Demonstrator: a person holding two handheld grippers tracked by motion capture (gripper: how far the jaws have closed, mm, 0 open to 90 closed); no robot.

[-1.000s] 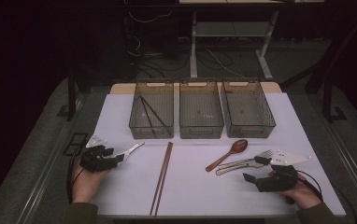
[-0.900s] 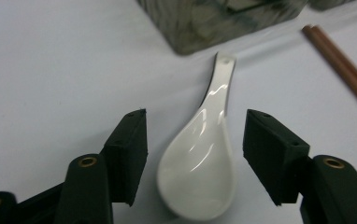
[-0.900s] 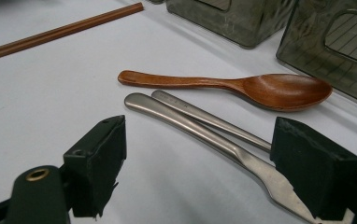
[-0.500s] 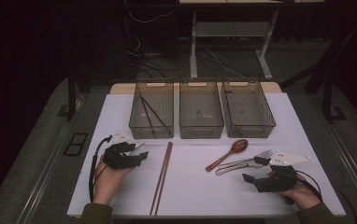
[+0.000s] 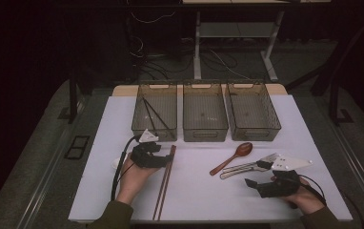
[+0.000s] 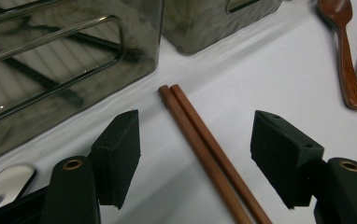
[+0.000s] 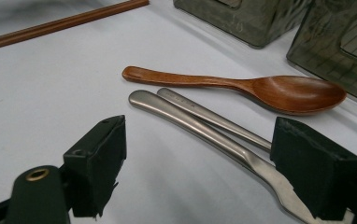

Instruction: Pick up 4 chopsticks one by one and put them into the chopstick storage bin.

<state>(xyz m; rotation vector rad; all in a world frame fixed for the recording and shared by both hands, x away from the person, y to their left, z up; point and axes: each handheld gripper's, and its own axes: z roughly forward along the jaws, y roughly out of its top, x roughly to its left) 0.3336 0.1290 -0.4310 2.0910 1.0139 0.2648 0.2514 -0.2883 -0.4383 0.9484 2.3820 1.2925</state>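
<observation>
Two brown chopsticks [image 5: 165, 182] [image 6: 204, 144] lie side by side on the white table [image 5: 204, 200], in front of the left bin. My left gripper [image 5: 163, 155] [image 6: 200, 140] is open, one jaw on each side of their far ends, not touching them. A wooden spoon [image 5: 232, 156] [image 7: 260, 88] lies right of centre, with a metal fork and a second metal utensil [image 5: 249, 167] [image 7: 190, 114] beside it. My right gripper [image 5: 256, 173] [image 7: 204, 156] is open low over the metal handles, holding nothing.
Three smoky clear bins stand in a row at the back: left [image 5: 154, 135], middle [image 5: 205, 135], right [image 5: 258, 135]. The left one holds thin dark sticks. A pale spoon [image 5: 117, 163] [image 6: 8, 179] lies by my left hand.
My left gripper has moved right from the table's left side to the chopsticks, staying open. The right gripper has stayed put.
</observation>
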